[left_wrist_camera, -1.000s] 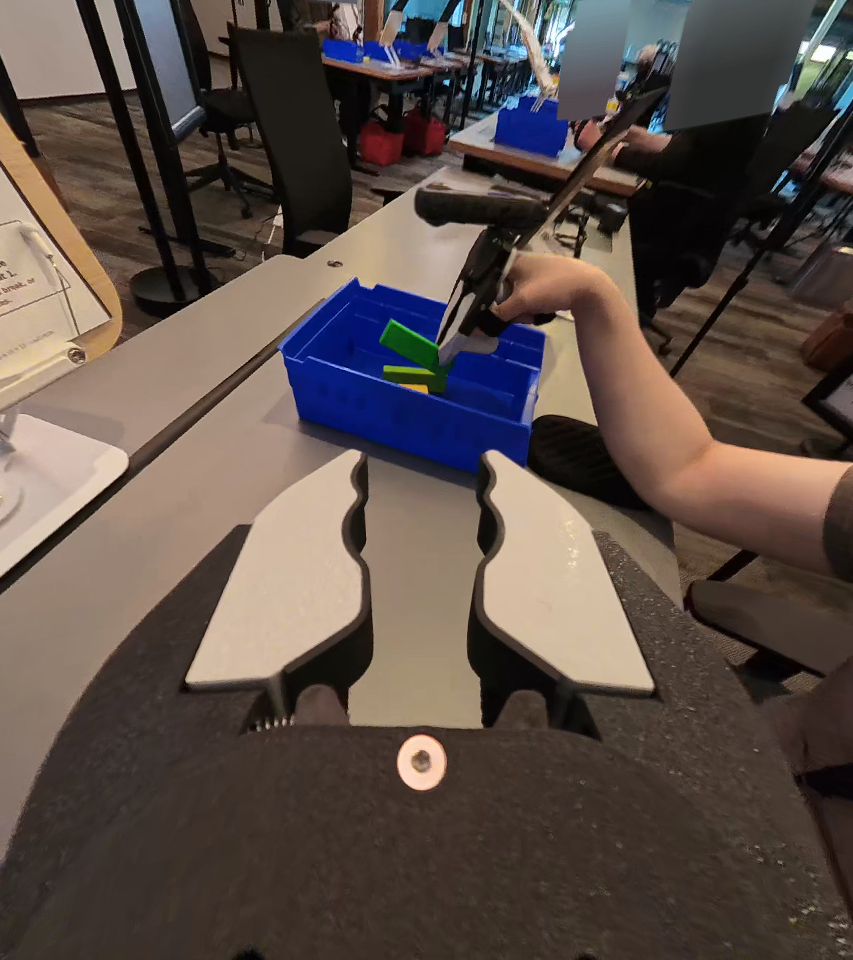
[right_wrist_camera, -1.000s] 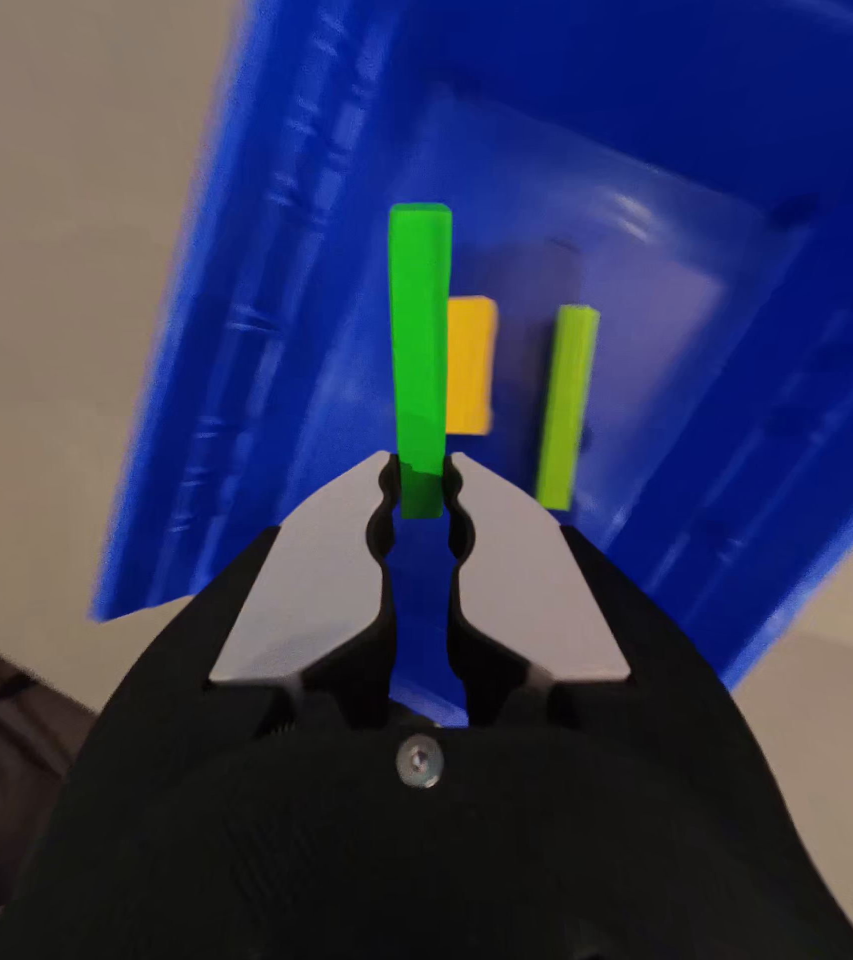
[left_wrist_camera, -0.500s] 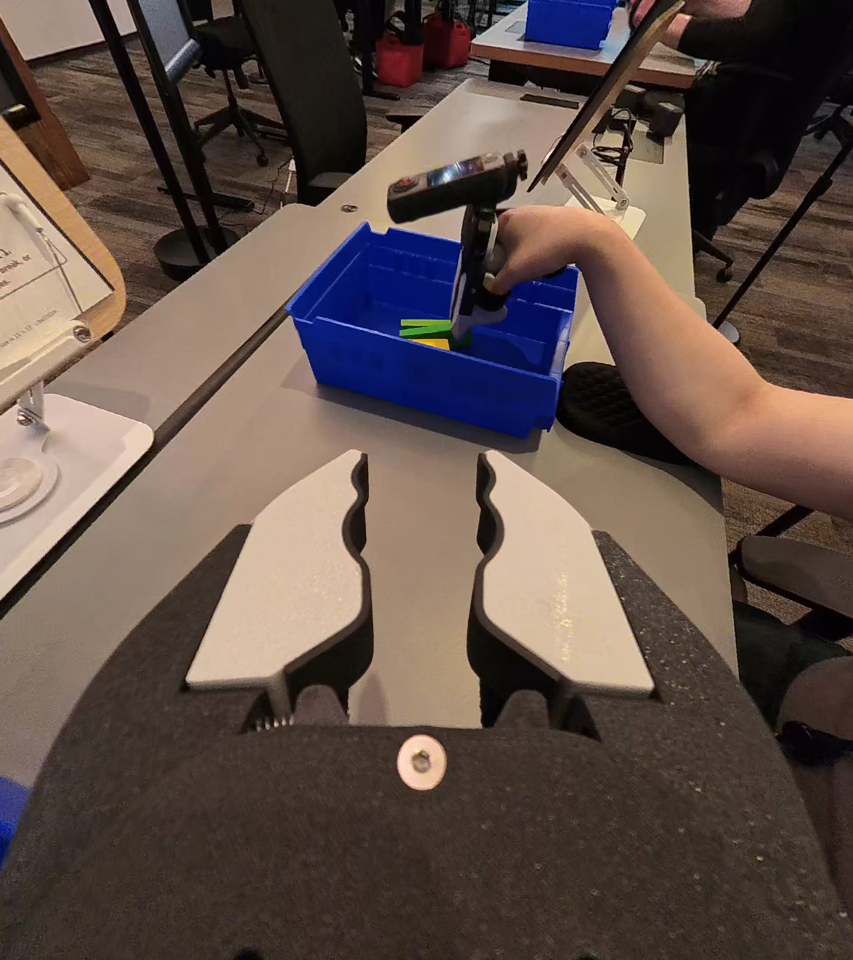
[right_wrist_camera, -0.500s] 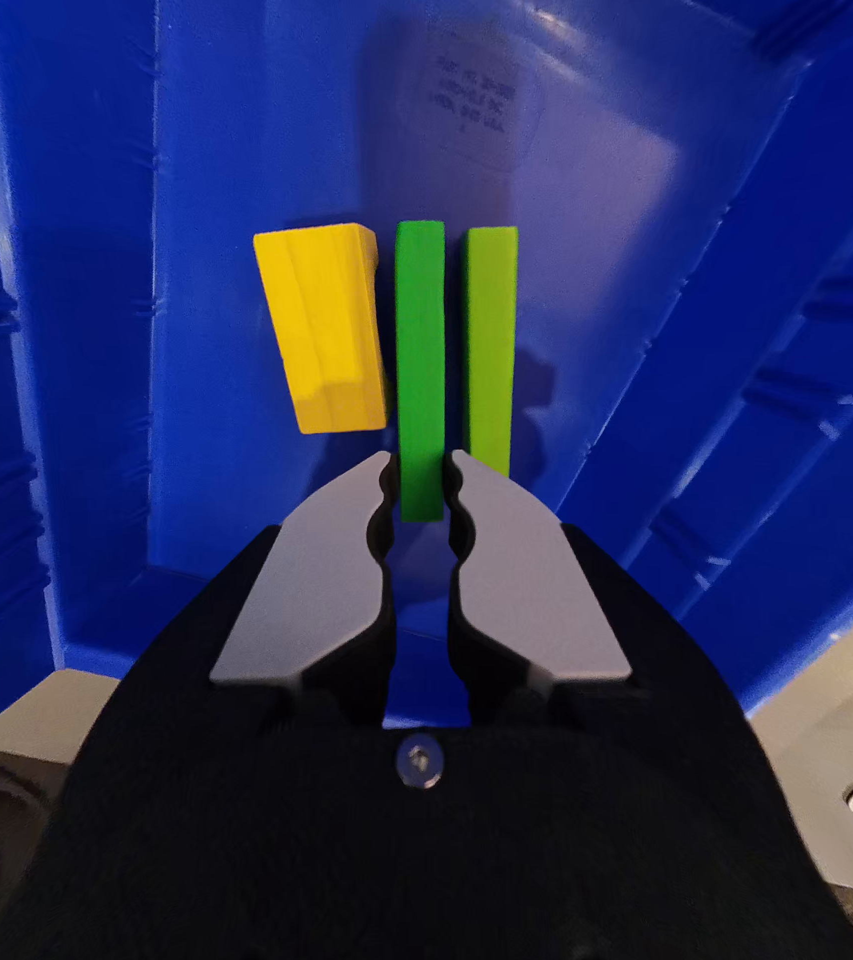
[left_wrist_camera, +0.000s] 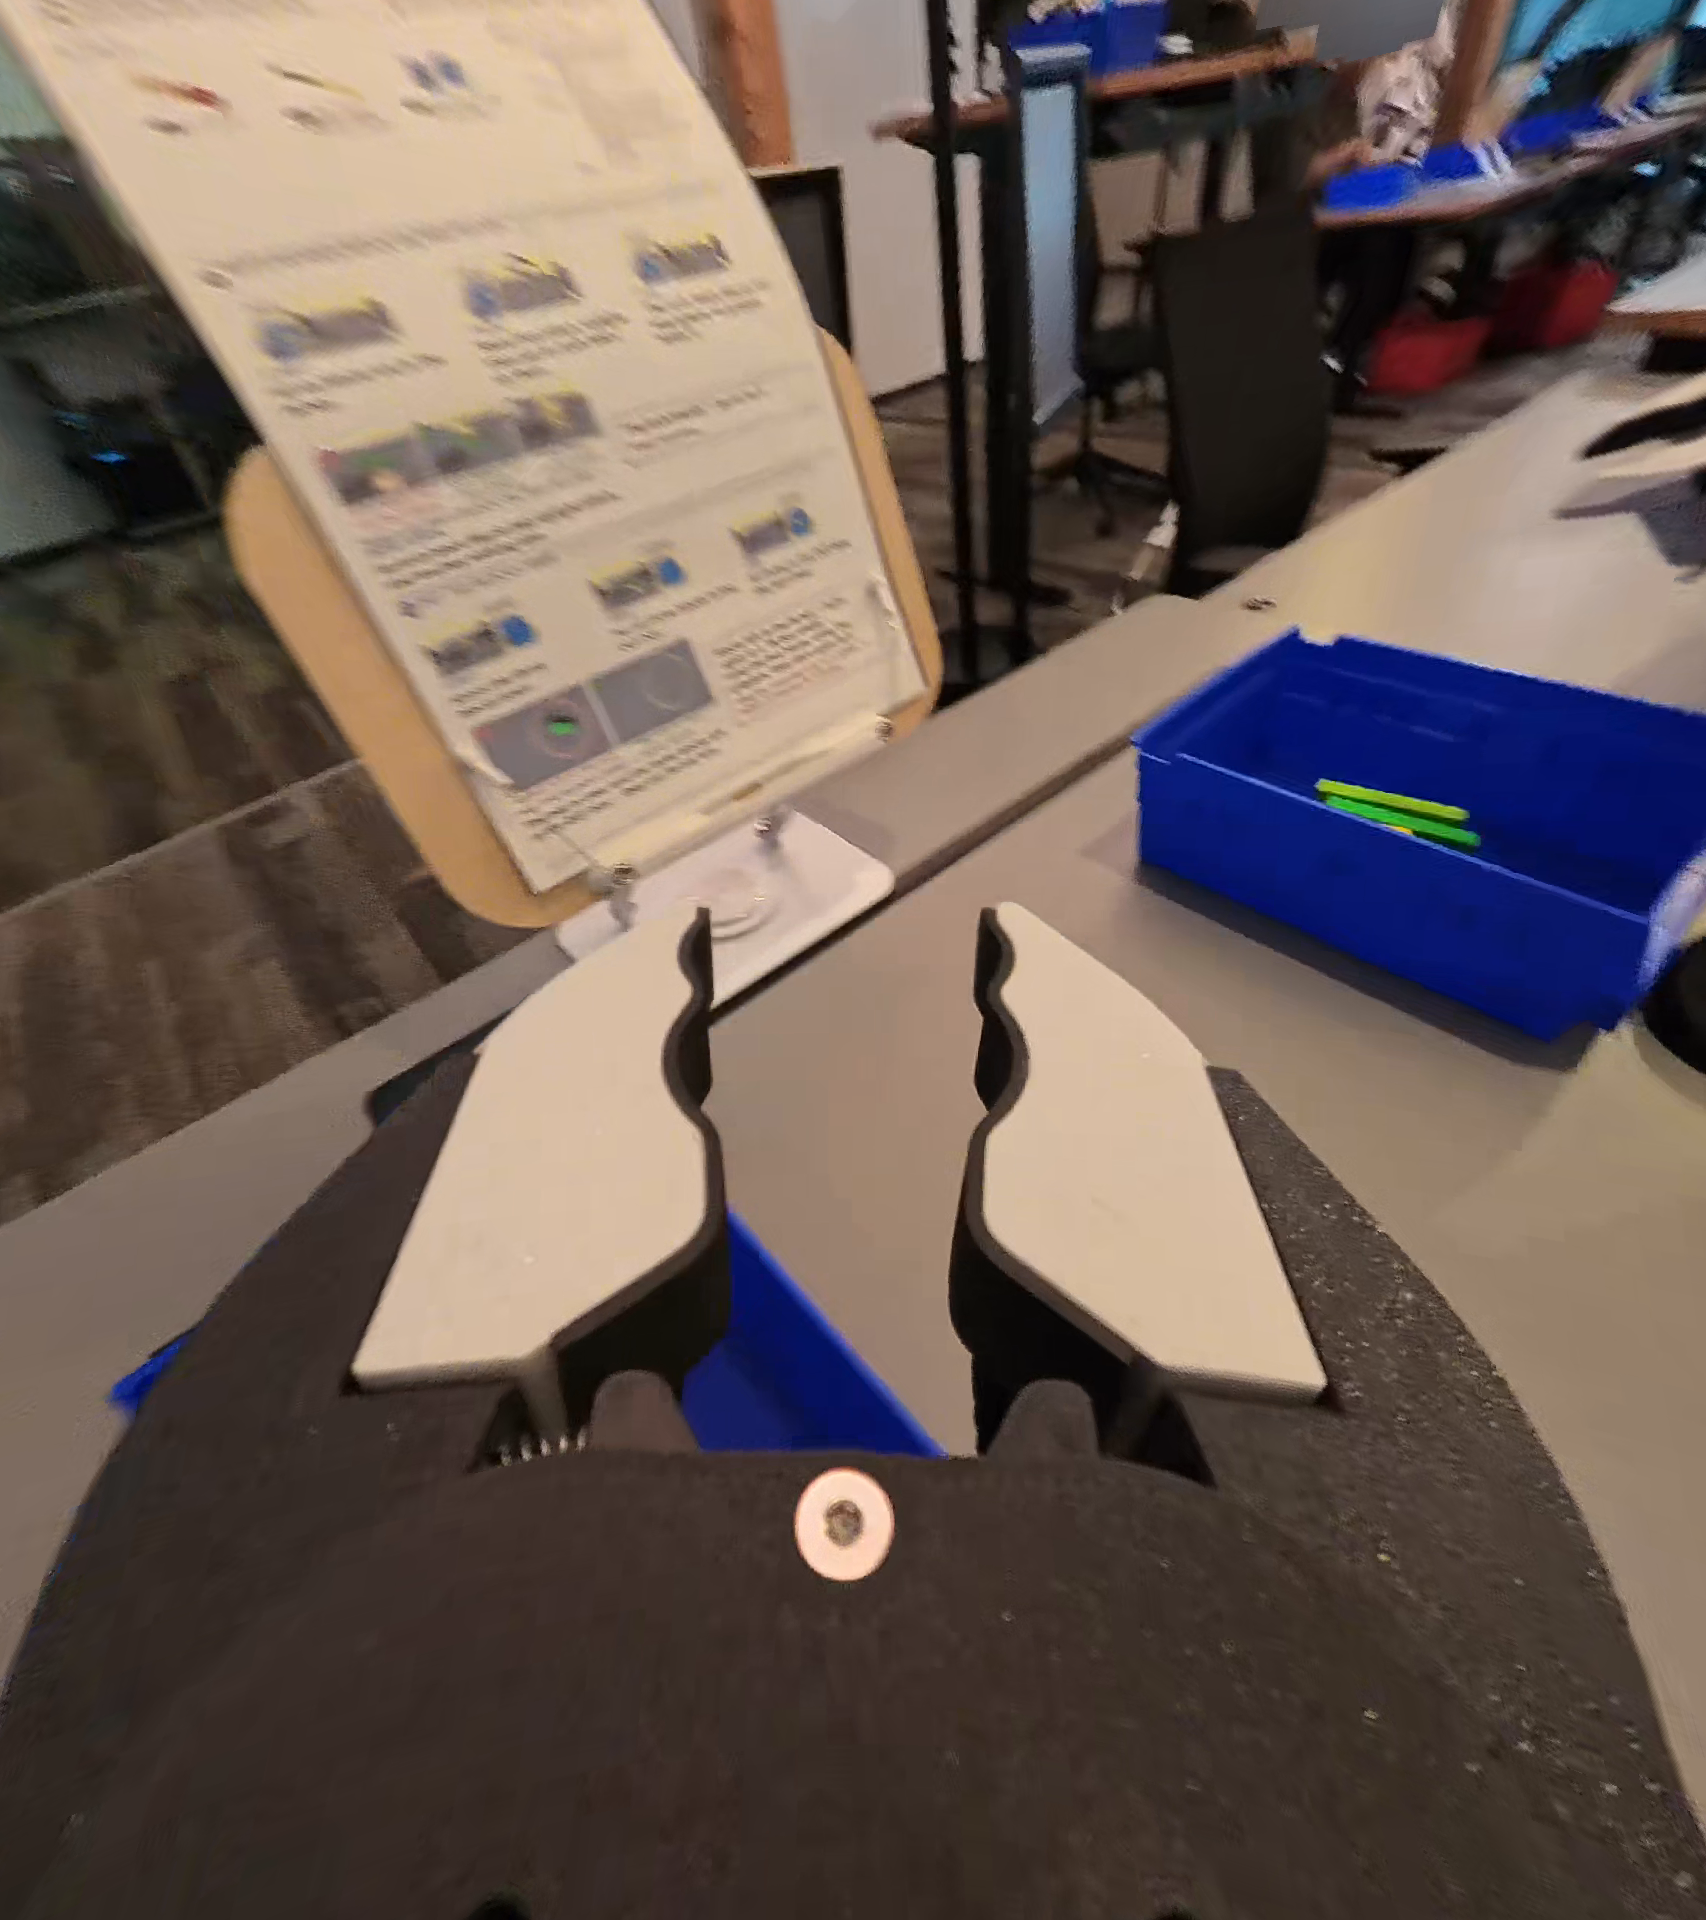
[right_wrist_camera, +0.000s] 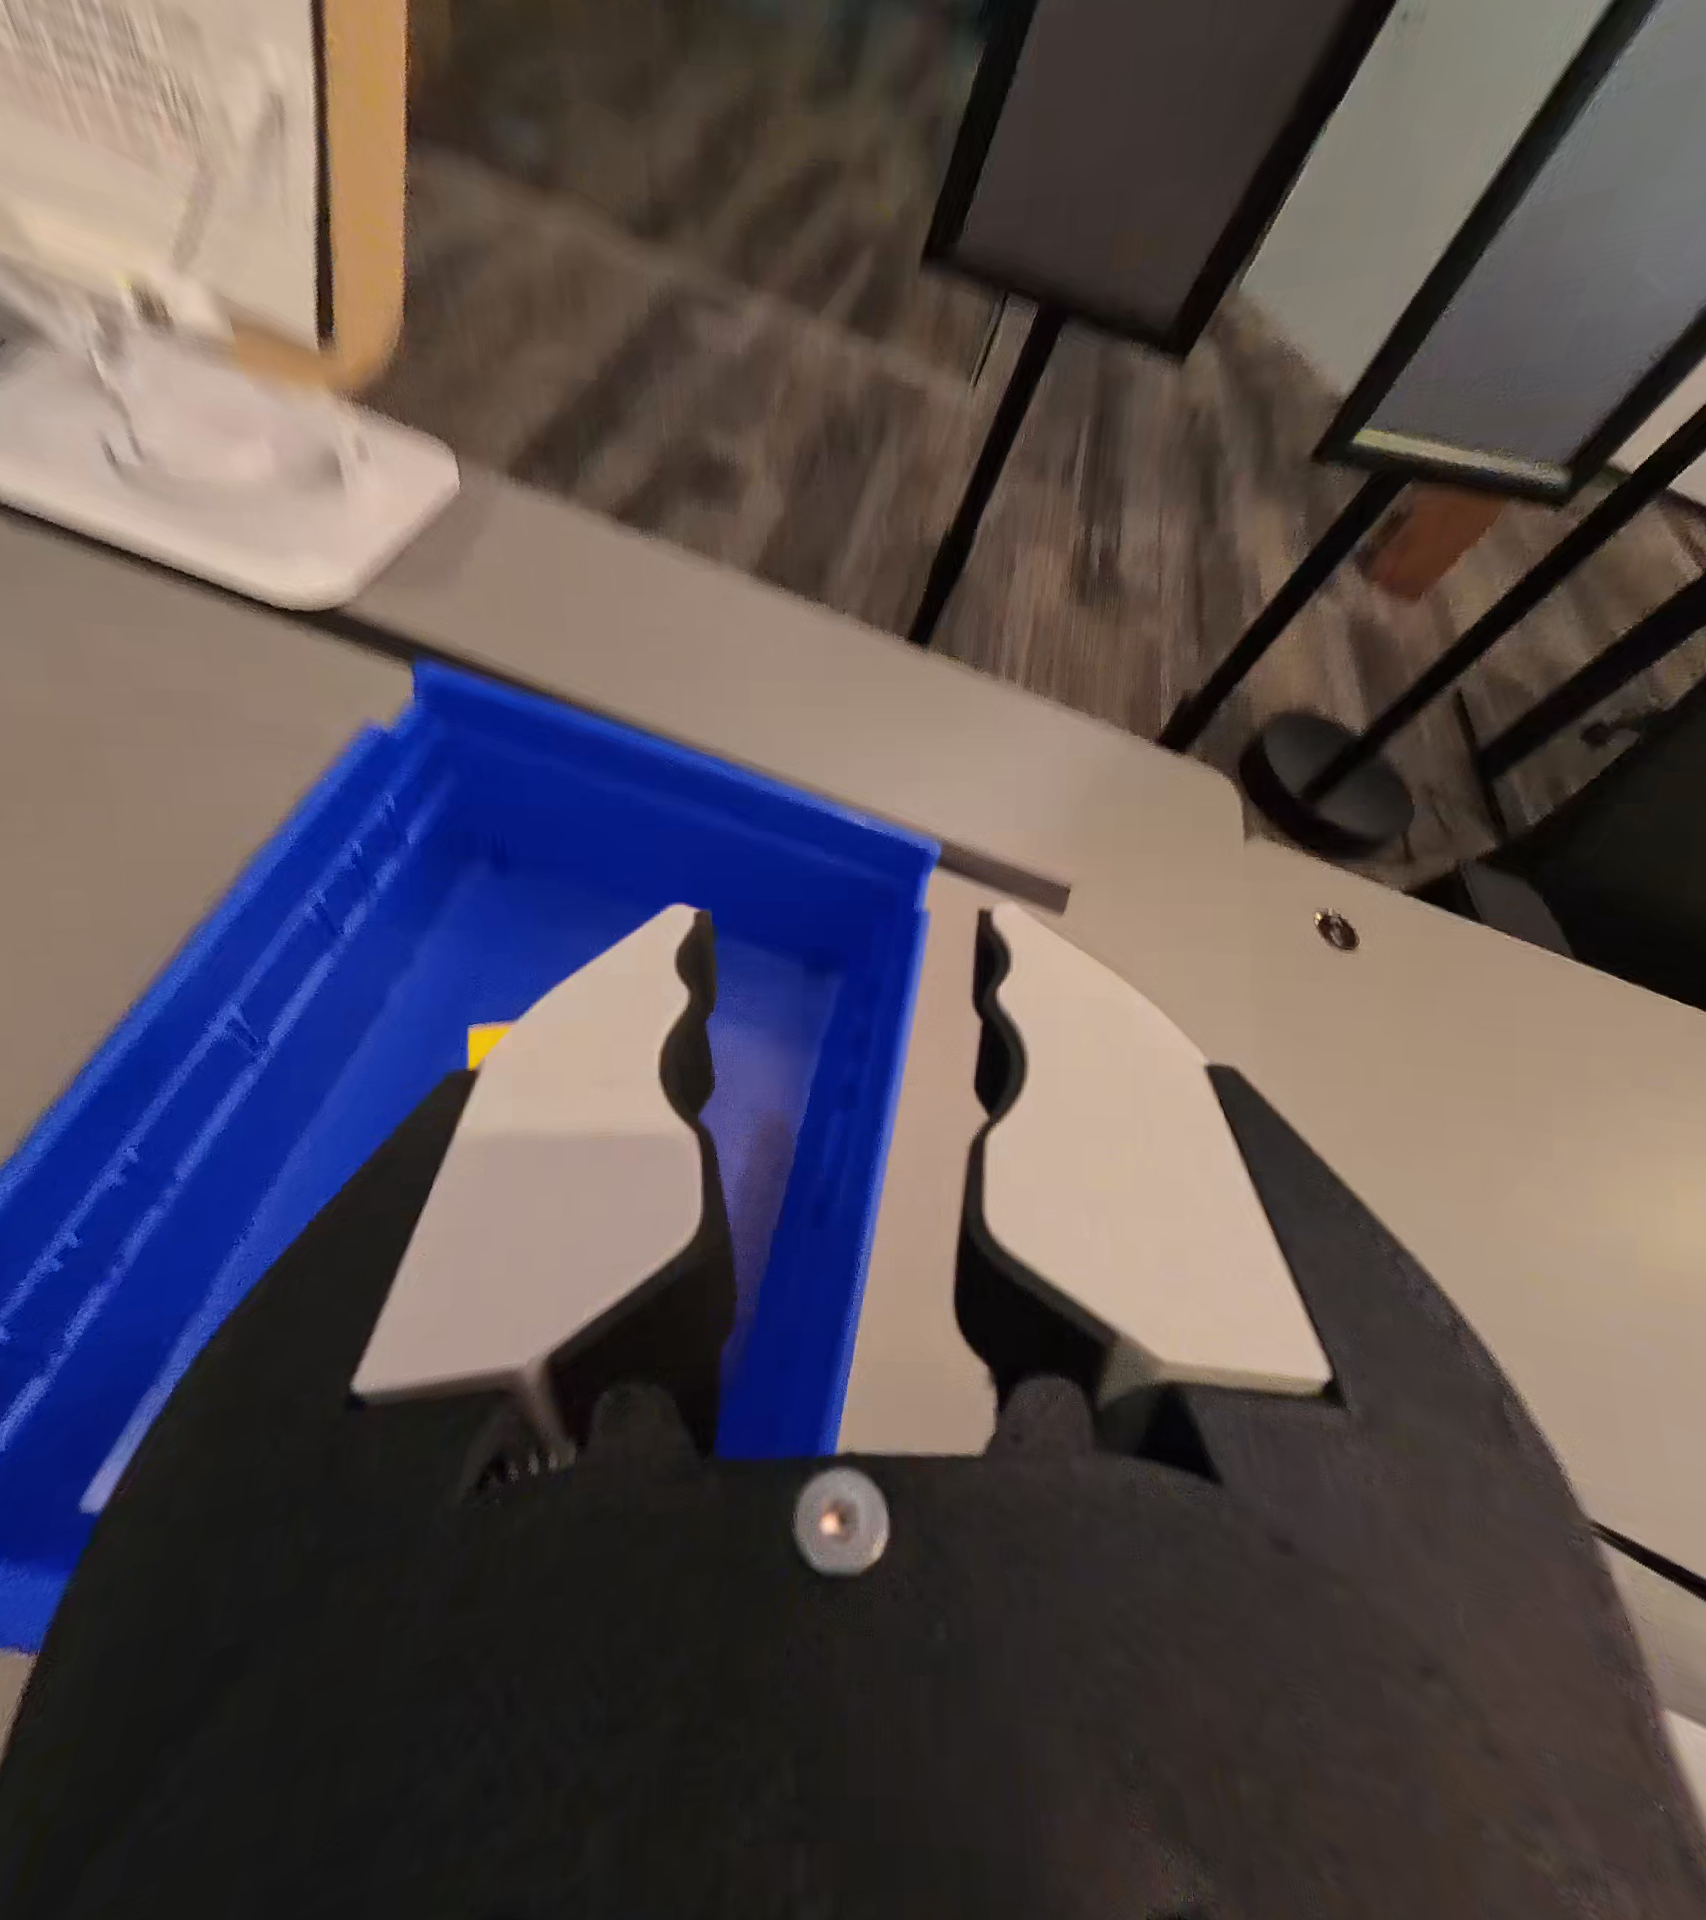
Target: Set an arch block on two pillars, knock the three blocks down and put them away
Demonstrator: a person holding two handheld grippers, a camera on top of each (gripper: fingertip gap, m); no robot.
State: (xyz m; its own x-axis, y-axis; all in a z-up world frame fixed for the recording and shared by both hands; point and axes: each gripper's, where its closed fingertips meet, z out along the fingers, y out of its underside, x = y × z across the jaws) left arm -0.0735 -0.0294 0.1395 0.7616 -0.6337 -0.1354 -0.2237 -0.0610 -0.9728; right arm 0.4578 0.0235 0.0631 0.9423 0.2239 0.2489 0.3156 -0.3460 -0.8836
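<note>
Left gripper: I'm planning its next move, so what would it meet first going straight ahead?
Probably the bare grey table just ahead of the left gripper; farther on stands the instruction board. Depth is unclear.

Dark wood-look floor, black office chair, distant desks beyond grey table

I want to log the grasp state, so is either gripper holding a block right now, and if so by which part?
Nothing is held. The left gripper and right gripper are both open and empty; the green blocks lie in the blue bin.
</note>
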